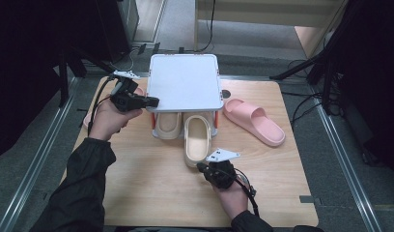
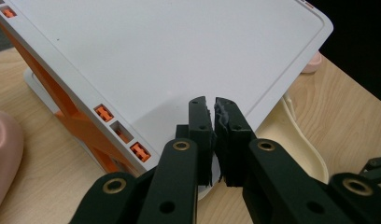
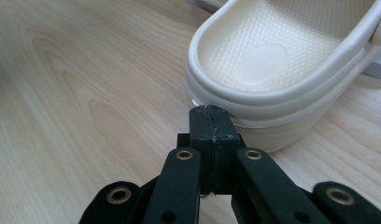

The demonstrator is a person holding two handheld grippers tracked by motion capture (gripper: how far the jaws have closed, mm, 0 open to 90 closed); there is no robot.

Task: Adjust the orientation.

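Observation:
A white rack (image 1: 184,82) with orange side supports stands at the back middle of the wooden table. Under it lies one cream slipper (image 1: 167,124). A second cream slipper (image 1: 197,140) sticks out toward the front, heel first. My left gripper (image 1: 156,101) is at the rack's left front corner, its jaws shut with nothing between them, and in the left gripper view its tips (image 2: 213,100) lie over the rack top (image 2: 179,46). My right gripper (image 1: 201,166) is shut, and its tips (image 3: 210,109) are against the heel of the protruding cream slipper (image 3: 272,60).
A pink slipper (image 1: 255,121) lies on the table right of the rack. Another pink slipper (image 1: 86,118) is at the left, mostly hidden behind the left hand. The wooden table (image 1: 151,193) has open surface at the front, and dark stands and cables surround it.

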